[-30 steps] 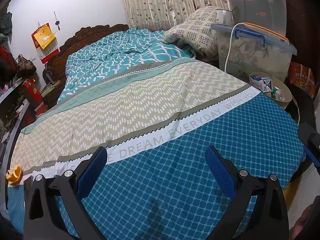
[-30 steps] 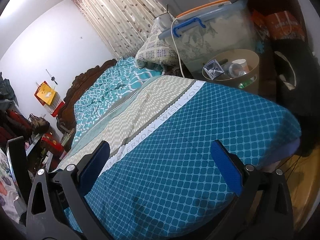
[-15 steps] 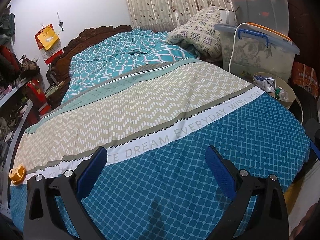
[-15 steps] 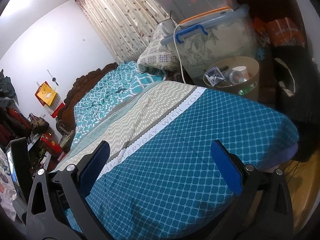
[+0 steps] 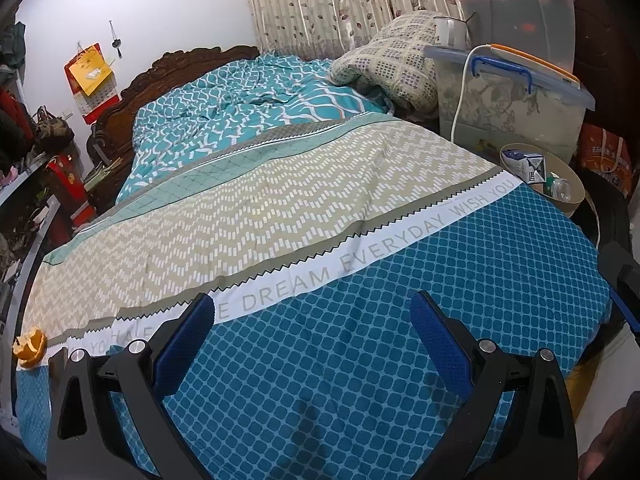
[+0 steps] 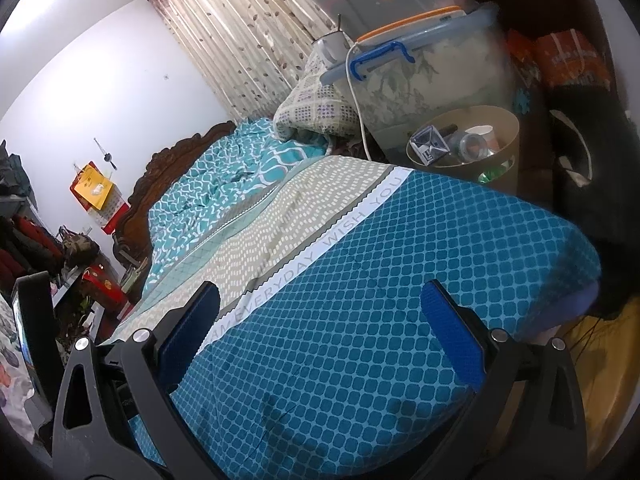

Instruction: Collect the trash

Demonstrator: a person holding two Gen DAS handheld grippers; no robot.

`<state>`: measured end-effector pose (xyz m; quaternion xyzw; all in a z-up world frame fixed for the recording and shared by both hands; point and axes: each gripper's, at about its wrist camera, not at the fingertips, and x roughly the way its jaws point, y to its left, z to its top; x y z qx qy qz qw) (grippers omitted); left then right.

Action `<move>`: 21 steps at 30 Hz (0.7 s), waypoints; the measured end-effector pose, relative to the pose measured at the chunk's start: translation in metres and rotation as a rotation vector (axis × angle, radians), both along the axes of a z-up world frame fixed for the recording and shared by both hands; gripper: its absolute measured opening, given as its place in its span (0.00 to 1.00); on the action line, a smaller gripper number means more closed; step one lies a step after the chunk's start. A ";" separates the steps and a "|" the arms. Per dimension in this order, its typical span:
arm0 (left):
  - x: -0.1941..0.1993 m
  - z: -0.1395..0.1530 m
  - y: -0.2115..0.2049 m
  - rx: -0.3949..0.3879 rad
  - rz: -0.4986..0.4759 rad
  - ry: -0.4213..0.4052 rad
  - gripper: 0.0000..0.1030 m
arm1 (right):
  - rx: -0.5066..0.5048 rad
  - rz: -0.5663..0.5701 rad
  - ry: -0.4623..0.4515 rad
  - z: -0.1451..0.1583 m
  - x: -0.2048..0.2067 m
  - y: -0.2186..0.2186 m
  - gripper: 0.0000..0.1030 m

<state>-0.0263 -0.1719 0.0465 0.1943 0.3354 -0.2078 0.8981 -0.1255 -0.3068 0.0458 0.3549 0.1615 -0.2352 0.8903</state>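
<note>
A piece of orange peel (image 5: 30,347) lies on the bed's left edge, far left in the left wrist view. A tan round bin (image 5: 570,188) stands beside the bed at the right and holds a blue-white carton (image 5: 524,165) and a plastic bottle (image 5: 560,189). The bin (image 6: 508,148) shows in the right wrist view too, with the carton (image 6: 430,146), a bottle and a cup inside. My left gripper (image 5: 312,334) is open and empty above the blue quilt. My right gripper (image 6: 320,320) is open and empty above the same quilt.
The bed (image 5: 400,320) fills both views, with a pillow (image 5: 396,64) at the head. Clear storage boxes (image 5: 508,108) stand behind the bin. A shelf with bags and clutter (image 5: 24,152) runs along the left. Part of the right gripper (image 5: 624,280) shows at the right edge.
Both grippers have risen and drawn back a little from the bed. The bin sits slightly lower and closer to centre in the right wrist view. Both stay open.
</note>
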 end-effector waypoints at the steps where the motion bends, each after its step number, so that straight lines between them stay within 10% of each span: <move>1: -0.001 0.001 0.000 -0.005 -0.004 -0.001 0.92 | 0.001 -0.002 0.000 0.000 0.000 0.000 0.97; 15: -0.005 0.013 0.006 -0.052 -0.025 -0.027 0.92 | -0.029 -0.022 -0.002 0.008 -0.004 0.003 0.97; 21: 0.014 0.058 0.061 -0.205 0.118 -0.105 0.92 | -0.164 -0.025 -0.076 0.051 -0.012 0.005 0.97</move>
